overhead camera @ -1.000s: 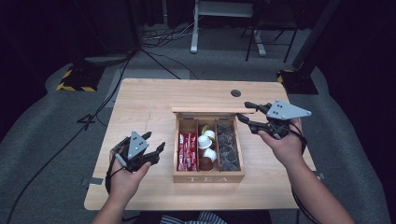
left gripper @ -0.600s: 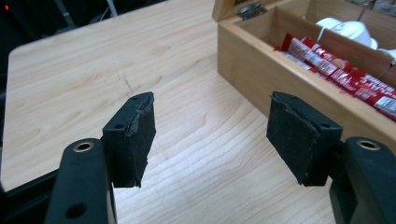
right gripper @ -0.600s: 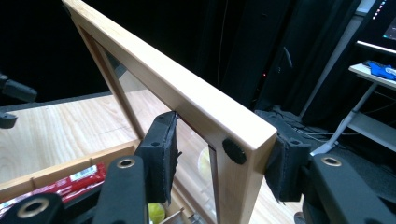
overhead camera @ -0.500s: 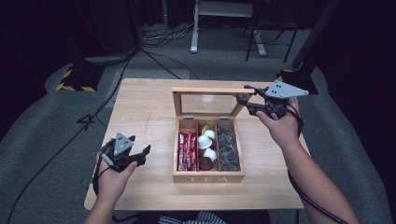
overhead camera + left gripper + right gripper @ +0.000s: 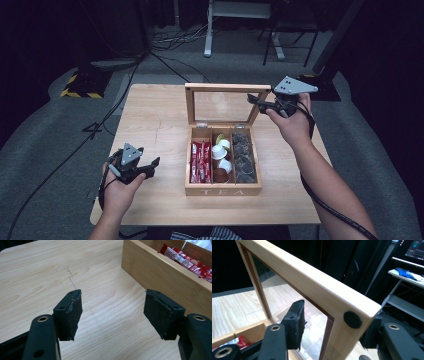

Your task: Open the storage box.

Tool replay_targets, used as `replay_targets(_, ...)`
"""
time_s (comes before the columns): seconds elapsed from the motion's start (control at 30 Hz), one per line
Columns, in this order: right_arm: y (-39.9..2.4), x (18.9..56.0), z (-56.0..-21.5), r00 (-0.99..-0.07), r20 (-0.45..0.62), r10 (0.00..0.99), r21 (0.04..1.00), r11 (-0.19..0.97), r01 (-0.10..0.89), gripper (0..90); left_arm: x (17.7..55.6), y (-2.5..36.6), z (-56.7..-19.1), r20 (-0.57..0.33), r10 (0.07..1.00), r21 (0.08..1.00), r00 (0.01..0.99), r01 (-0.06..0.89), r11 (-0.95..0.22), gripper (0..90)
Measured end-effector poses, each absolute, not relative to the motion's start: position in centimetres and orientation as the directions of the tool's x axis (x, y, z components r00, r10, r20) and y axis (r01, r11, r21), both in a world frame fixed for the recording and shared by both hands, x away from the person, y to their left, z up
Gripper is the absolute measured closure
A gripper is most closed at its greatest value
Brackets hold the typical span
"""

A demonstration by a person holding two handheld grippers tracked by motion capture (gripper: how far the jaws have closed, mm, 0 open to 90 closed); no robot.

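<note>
Lid (image 5: 226, 88) raised upright since earlier; right gripper (image 5: 257, 102) jaws opening astride its corner (maybe touching), left gripper (image 5: 150, 166) apart, empty.

Place: dark recording lab or studio
Evidence: black surroundings, grey carpet floor (image 5: 60, 125), trailing black cables (image 5: 165, 60), hazard-striped yellow-and-black base (image 5: 80, 90), lone pale wooden tabletop (image 5: 150, 115)

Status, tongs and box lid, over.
Left tongs just opened, empty. Right tongs just opening, astride upright glass-paned wooden lid corner. Nothing blocking.

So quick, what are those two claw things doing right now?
Left gripper: jaws open, nothing between them, over the table.
Right gripper: jaws open astride the lid corner, just been opening.
</note>
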State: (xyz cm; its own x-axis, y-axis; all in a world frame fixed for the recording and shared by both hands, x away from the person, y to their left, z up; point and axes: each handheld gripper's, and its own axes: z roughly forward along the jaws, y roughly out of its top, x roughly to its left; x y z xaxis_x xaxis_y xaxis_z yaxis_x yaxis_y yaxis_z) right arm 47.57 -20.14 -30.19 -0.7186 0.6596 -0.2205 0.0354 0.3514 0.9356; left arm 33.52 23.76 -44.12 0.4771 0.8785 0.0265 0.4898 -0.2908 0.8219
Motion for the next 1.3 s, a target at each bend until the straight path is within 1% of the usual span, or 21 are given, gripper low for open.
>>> replay_targets(0.1,-20.1,48.5,-30.1,-0.718,-0.193,0.669,0.941,0.334,0.058,45.6,33.6,23.7,-44.2,0.02,0.88,0.822,0.475,0.493,-0.285,31.5)
replay_targets(0.3,-19.5,50.1,-30.0,-0.698,-0.183,0.692,0.938,0.336,0.088,41.8,33.8,23.6,-44.2,0.023,0.876,0.82,0.482,0.492,-0.293,31.5)
replay_targets(0.53,-19.3,51.5,-30.1,-0.688,-0.16,0.708,0.94,0.321,0.113,39.6,33.8,23.6,-44.2,0.021,0.875,0.822,0.483,0.49,-0.291,31.5)
replay_targets(0.7,-19.3,52.4,-30.5,-0.677,-0.147,0.721,0.938,0.319,0.136,39.5,33.8,23.6,-44.2,0.022,0.875,0.822,0.483,0.49,-0.291,31.5)
replay_targets(0.83,-19.3,53.0,-31.4,-0.663,-0.142,0.735,0.93,0.328,0.164,41.2,33.8,23.5,-44.3,0.018,0.875,0.821,0.484,0.493,-0.289,31.5)
replay_targets(1.17,-19.3,54.1,-32.7,-0.659,-0.08,0.748,0.924,0.303,0.233,42.4,33.9,23.5,-44.5,0.015,0.874,0.818,0.485,0.497,-0.29,31.5)
replay_targets(1.3,-19.3,54.3,-33.1,-0.654,-0.077,0.753,0.919,0.308,0.247,42.4,34.0,23.5,-44.5,0.02,0.873,0.816,0.487,0.496,-0.296,31.5)
